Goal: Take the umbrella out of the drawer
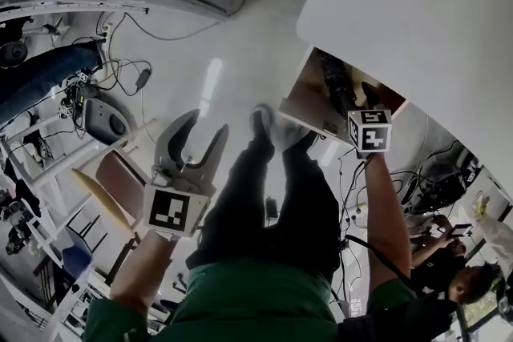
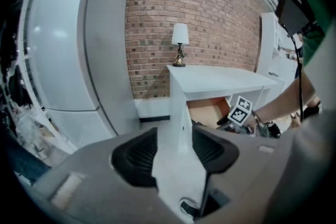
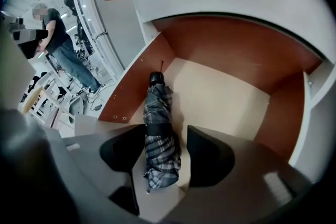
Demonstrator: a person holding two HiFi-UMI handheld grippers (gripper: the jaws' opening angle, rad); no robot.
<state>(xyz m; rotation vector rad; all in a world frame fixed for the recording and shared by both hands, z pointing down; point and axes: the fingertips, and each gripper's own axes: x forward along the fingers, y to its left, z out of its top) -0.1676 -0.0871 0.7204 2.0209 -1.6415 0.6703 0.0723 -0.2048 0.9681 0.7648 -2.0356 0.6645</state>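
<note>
A folded dark plaid umbrella (image 3: 159,134) lies in the open wooden drawer (image 3: 231,97) along its left wall, black tip pointing to the back. My right gripper (image 3: 165,132) is open, one jaw on each side of the umbrella's lower half, with a gap left on both sides. In the head view the right gripper (image 1: 353,98) reaches down into the drawer (image 1: 308,98) under the white table top (image 1: 417,20), where the umbrella (image 1: 335,81) shows as a dark shape. My left gripper (image 1: 203,129) hangs open and empty over the floor, left of the drawer.
In the left gripper view the left gripper (image 2: 173,132) faces the white table (image 2: 215,80), which carries a small lamp (image 2: 180,44). A large white appliance (image 2: 68,44) stands at the left. Cables (image 1: 132,72) and a chair (image 1: 112,182) crowd the floor. A person (image 3: 59,39) stands beyond the drawer.
</note>
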